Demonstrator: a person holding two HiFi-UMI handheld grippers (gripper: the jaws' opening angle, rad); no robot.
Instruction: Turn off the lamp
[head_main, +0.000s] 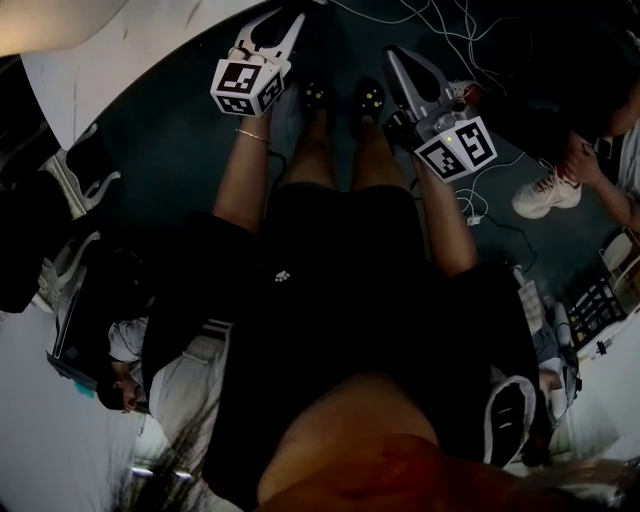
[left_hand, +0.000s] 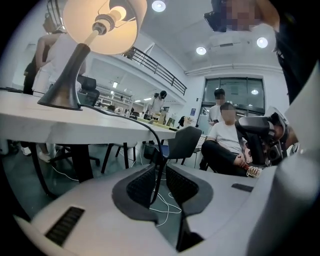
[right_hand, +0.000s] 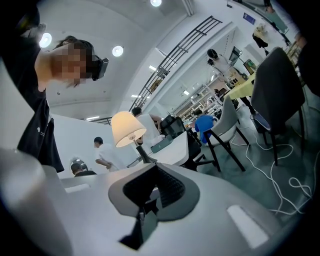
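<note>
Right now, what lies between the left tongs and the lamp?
Left gripper view: only a black cord, running from the lamp along the white table, off its edge and down into the gap of the open left tongs.

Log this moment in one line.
lamp: lit | left gripper: open, cord between jaws, not gripped | right gripper: shut, empty | task: not done

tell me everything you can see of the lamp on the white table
The lamp is on: its bulb glows inside a pale cream shade, seen from below. A grey, metal-looking stem flares into a cone base standing on the white table. A black cord runs from the base over the tabletop and hangs down off the edge, lining up with the gap between the open left hand-held gripper's jaws; contact can't be told.
</note>
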